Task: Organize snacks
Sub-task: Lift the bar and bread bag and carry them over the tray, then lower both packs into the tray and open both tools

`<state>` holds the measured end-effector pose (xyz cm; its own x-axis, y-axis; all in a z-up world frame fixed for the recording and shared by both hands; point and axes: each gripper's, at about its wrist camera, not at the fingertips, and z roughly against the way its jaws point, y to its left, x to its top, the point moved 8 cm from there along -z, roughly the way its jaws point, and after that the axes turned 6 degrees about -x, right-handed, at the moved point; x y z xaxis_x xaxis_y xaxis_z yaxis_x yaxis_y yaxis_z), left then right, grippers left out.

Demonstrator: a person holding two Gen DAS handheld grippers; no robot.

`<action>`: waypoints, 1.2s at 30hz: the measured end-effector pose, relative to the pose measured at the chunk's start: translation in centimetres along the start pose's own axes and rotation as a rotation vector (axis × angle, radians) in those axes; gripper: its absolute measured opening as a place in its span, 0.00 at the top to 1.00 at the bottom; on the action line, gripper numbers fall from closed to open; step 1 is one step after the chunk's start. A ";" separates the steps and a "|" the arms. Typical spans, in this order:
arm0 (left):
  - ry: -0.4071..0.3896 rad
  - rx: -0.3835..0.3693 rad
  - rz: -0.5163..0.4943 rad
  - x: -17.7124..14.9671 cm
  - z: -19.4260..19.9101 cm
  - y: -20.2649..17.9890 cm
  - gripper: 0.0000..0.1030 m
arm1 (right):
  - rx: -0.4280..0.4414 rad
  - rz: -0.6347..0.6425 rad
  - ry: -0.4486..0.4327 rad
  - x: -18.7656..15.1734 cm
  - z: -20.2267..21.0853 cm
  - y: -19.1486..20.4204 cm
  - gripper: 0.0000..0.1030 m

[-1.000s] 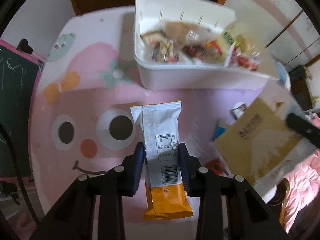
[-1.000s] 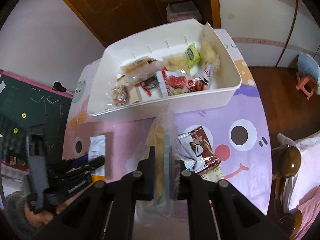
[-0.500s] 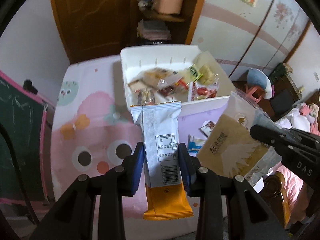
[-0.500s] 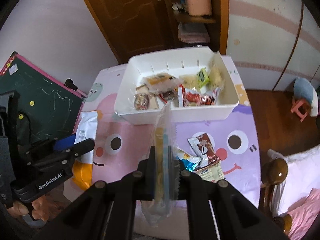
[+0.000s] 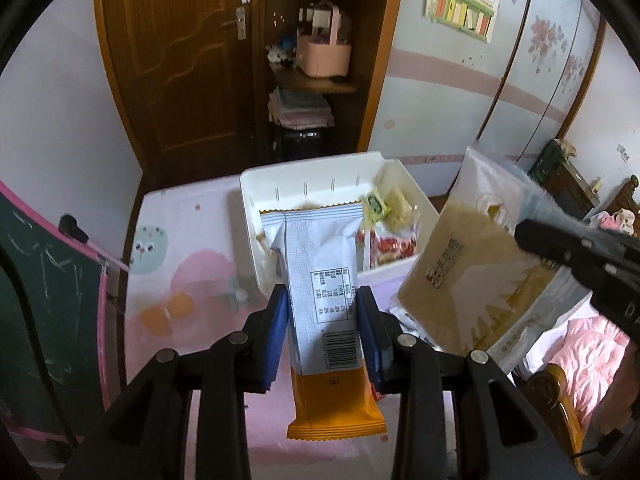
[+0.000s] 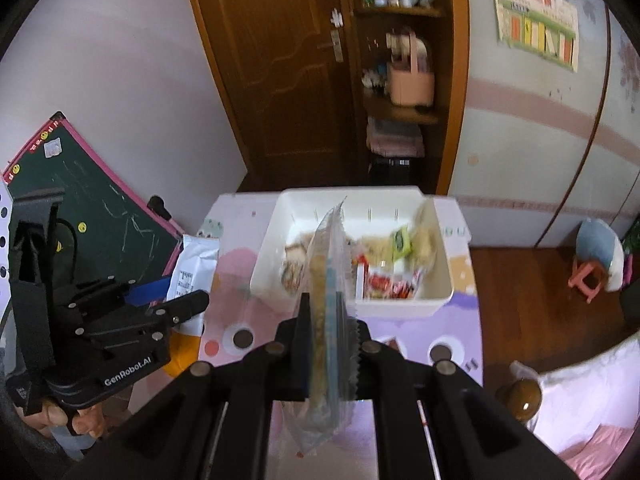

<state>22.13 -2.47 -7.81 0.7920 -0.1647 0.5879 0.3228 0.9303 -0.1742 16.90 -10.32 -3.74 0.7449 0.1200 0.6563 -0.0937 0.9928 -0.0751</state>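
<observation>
My left gripper (image 5: 322, 308) is shut on a white-and-orange snack packet (image 5: 320, 264), held upright in the air above the table. To its right, my right gripper (image 5: 576, 256) grips a clear bag of beige snack (image 5: 472, 264). In the right wrist view that bag (image 6: 326, 264) stands edge-on between the shut pads of the right gripper (image 6: 328, 316). The left gripper (image 6: 188, 304) with its packet (image 6: 192, 264) shows at the left, a person's hand on its handle. Beyond both, a white bin (image 5: 320, 176) (image 6: 400, 308) holds several wrapped snacks.
The table wears a pink and purple cartoon cover (image 5: 192, 280). A green chalkboard (image 6: 92, 208) leans at the left. A wooden door (image 5: 180, 60) and a shelf with a pink basket (image 5: 324, 52) stand behind. A bed with a pink blanket (image 5: 588, 352) is at the right.
Both grippers have risen well above the table with their packets still held. The views have tilted up, so the bin looks smaller and the door and shelf have come into sight.
</observation>
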 end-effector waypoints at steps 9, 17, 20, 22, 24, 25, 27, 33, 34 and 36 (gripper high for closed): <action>-0.065 0.063 -0.061 5.5 0.2 -0.6 0.68 | -0.036 0.050 -0.119 6.8 1.1 -1.1 0.93; -0.082 0.109 -0.060 10.3 -1.8 -0.2 0.68 | -0.049 0.082 -0.159 11.3 -0.1 -2.5 0.93; -0.083 0.121 -0.053 12.0 -2.8 0.2 0.68 | -0.053 0.077 -0.154 12.6 -1.5 -3.1 0.93; -0.081 0.125 -0.051 13.0 -3.6 0.4 0.68 | -0.057 0.073 -0.146 13.2 -2.5 -3.5 0.93; -0.078 0.136 -0.059 13.9 -4.5 0.5 0.68 | -0.059 0.071 -0.133 13.9 -3.8 -3.9 0.93; -0.075 0.143 -0.065 14.3 -5.0 0.6 0.68 | -0.064 0.072 -0.130 14.1 -4.3 -4.0 0.93; -0.068 0.152 -0.068 14.9 -5.9 0.6 0.68 | -0.071 0.073 -0.115 14.5 -5.6 -4.3 0.93; -0.046 0.166 -0.079 16.1 -8.2 0.4 0.68 | -0.082 0.079 -0.072 15.0 -8.7 -4.6 0.93; -0.042 0.167 -0.079 16.0 -8.5 0.4 0.68 | -0.081 0.081 -0.067 15.1 -9.1 -4.6 0.93; -0.024 0.169 -0.073 16.0 -9.4 0.5 0.68 | -0.071 0.080 -0.050 15.1 -10.0 -4.5 0.92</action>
<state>39.83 -7.68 -5.89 0.7562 -0.2277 0.6135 0.2857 0.9583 0.0035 35.18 -12.96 -0.96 0.7028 0.2000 0.6827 -0.1032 0.9782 -0.1803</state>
